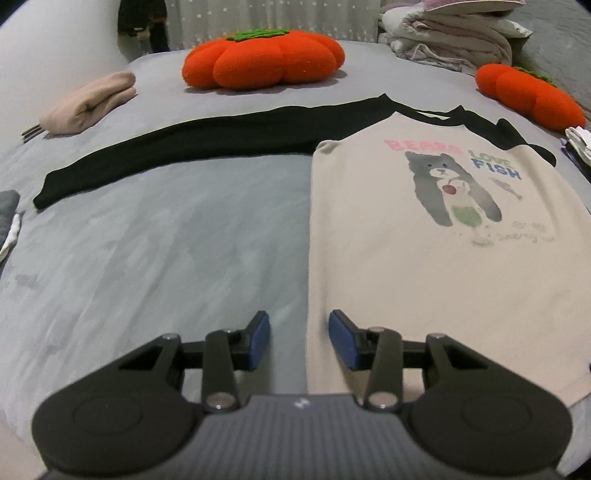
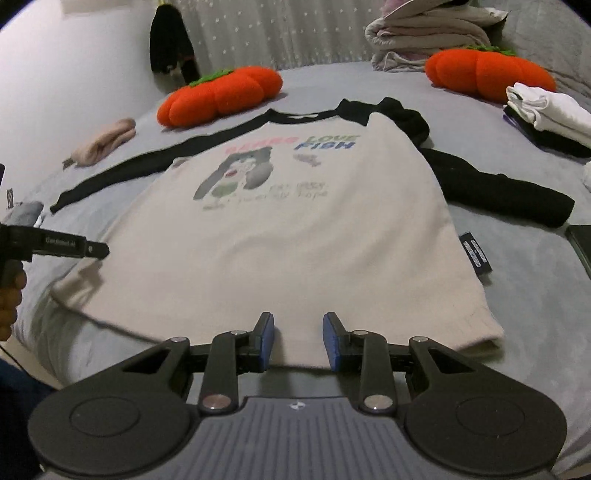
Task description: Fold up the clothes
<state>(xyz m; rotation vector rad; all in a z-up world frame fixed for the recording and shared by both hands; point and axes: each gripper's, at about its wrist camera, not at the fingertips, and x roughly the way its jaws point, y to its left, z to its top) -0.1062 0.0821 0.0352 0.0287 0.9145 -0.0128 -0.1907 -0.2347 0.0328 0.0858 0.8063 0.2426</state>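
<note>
A cream shirt (image 1: 406,258) with black sleeves and a bear print lies flat, front up, on the grey bed (image 1: 166,240). Its left sleeve (image 1: 166,151) stretches straight out to the side. My left gripper (image 1: 299,339) hovers over the shirt's left side edge near the hem, jaws apart, and the pads grip nothing. In the right wrist view the same shirt (image 2: 288,236) spreads ahead, its right sleeve (image 2: 491,188) bent and rumpled. My right gripper (image 2: 298,341) is open just above the middle of the hem. One of the left gripper's fingers (image 2: 74,248) shows at the shirt's left edge.
Two orange pumpkin cushions (image 2: 221,94) (image 2: 487,74) sit beyond the collar. A folded pink garment (image 1: 88,103) lies far left, a heap of blankets (image 1: 450,33) at the back right, and folded white and black clothes (image 2: 550,110) on the right.
</note>
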